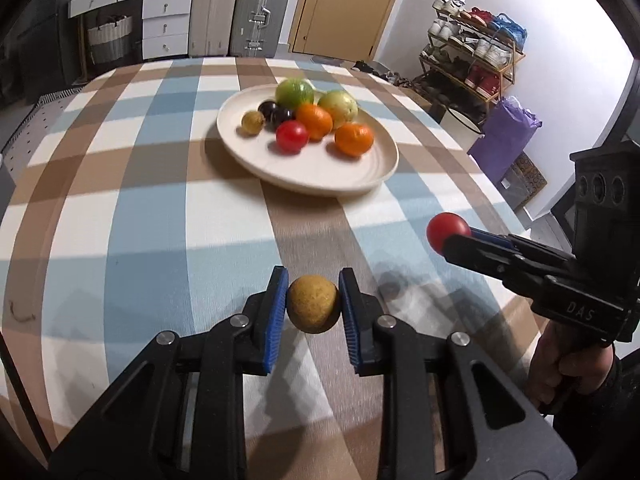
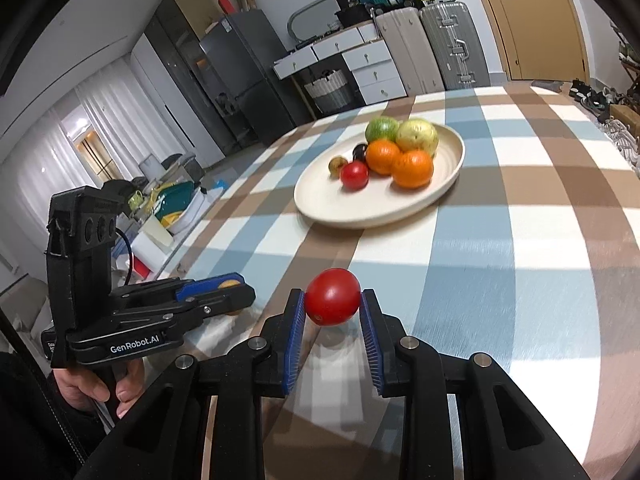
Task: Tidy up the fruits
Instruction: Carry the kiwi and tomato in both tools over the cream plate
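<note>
Two fruits in hand, both headed for the plate.

You have the checked table (image 1: 120, 208) under you and the cream plate (image 1: 320, 176) well ahead of both tools, its back half already crowded with a green fruit (image 1: 295, 92), a yellow-green one (image 1: 339, 106), two oranges (image 1: 354, 139), a red tomato (image 1: 292, 136) and small dark fruit. Your left gripper (image 1: 313, 304) is closed to fruit width on a tan round fruit (image 1: 313, 303), nearer you than the plate; your right gripper (image 2: 333, 298), to that side of it, pinches a red tomato (image 2: 333, 296) the same way. Aim for the plate's bare front, one hand at a time, lower until the fruit touches, then ease the fingers apart so nothing rolls.
</note>
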A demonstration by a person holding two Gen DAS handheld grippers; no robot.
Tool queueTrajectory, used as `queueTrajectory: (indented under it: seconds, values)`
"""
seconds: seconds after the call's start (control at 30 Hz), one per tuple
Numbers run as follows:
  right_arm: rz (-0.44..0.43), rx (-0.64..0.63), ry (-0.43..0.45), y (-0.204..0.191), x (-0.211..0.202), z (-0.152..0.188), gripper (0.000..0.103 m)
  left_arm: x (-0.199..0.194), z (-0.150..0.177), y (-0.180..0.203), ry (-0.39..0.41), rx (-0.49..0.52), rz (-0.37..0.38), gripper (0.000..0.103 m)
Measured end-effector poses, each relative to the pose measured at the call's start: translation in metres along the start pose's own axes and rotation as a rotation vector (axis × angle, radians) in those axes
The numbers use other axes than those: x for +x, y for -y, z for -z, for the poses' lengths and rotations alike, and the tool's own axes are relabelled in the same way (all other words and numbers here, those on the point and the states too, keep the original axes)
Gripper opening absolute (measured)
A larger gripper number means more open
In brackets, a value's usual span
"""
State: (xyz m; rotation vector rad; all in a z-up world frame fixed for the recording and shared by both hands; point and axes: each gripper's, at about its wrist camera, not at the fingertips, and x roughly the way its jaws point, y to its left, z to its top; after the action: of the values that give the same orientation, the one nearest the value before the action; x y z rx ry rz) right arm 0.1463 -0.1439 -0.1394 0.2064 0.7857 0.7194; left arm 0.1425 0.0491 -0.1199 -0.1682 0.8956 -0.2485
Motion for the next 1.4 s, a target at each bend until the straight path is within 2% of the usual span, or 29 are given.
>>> queueTrajectory:
  seconds: [0.3, 0.5, 0.77, 1.0, 1.4]
  values:
    - [-0.019, -0.002, 0.036, 0.009, 0.007, -0.036, 0.028, 0.019, -0.049, -0.004, 0.009, 0.002, 0.018, 0.023]
    - [-0.010, -0.027, 0.026, 0.013, 0.025, -0.057, 0.028, 0.036, -0.084, -0.012, 0.013, -0.010, 0.032, 0.023]
    - [-0.014, -0.026, -0.004, 0.021, 0.052, -0.079, 0.028, 0.064, -0.112, -0.028, -0.020, -0.036, 0.027, 0.023]
    - [-0.019, -0.006, -0.035, 0.031, 0.076, -0.095, 0.028, 0.086, -0.122, -0.037, -0.046, -0.054, 0.021, 0.023]
    - [0.013, -0.075, -0.058, 0.027, 0.093, -0.093, 0.028, 0.101, -0.122, -0.036, -0.056, -0.056, 0.015, 0.023]
